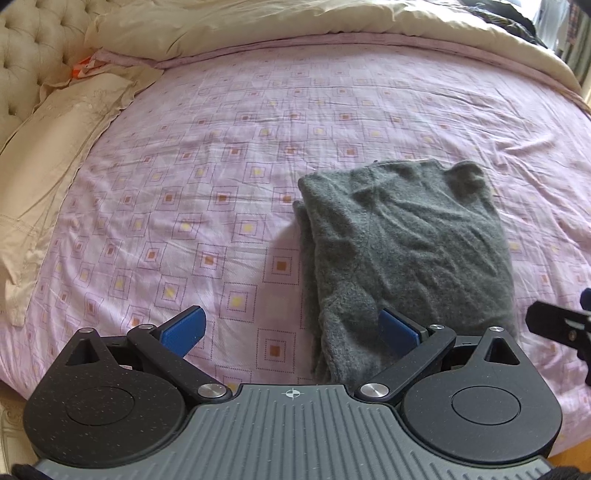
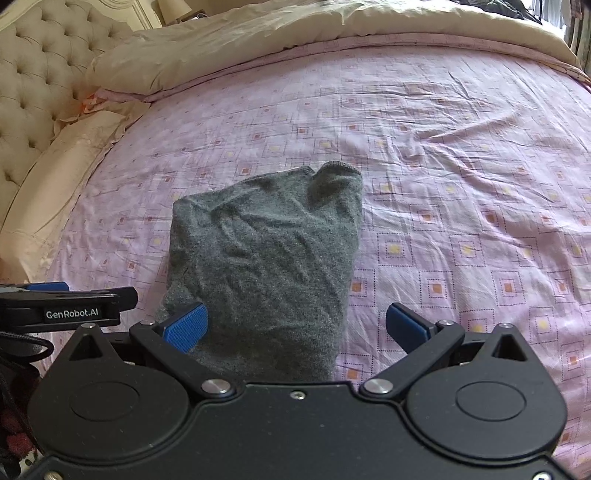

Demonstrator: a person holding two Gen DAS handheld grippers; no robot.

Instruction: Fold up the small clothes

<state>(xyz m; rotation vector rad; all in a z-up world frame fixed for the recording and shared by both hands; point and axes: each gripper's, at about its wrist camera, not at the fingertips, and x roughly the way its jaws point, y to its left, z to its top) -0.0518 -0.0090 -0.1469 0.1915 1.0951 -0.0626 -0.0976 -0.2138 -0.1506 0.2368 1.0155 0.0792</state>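
**Operator:** Report the condition of the left gripper [image 1: 291, 330].

**Inspector:** Jaws spread wide, nothing between them. Its blue pads [image 1: 183, 331] are bare. The right-hand pad sits over the near left edge of the grey knit garment [image 1: 402, 236]; whether it touches the cloth cannot be told. The left-hand pad is over bare sheet.

**Operator:** And the right gripper [image 2: 295, 326]?

**Inspector:** Also wide apart and holding nothing. Its left pad overlaps the near left corner of the garment [image 2: 266, 258]; its right pad is over the sheet, just beside the garment's right edge.

**Operator:** Location of the garment?

**Inspector:** It lies folded into a rough rectangle on the lilac bedsheet [image 1: 221, 166] with a square print. From the left gripper it is ahead and to the right. From the right gripper it is directly ahead, its near edge passing under the tool body. Its far right corner is bunched up, with a ribbed hem turned over.

**Operator:** Position of the grippers relative to each other?

**Inspector:** Side by side at the near edge of the bed. The left unit shows at the left border of the right wrist view.

**Operator:** Surroundings?

**Inspector:** A cream pillow [image 1: 55, 147] and a tufted headboard [image 2: 40, 74] lie far left of both tools; a cream duvet [image 2: 295, 33] lies far ahead.
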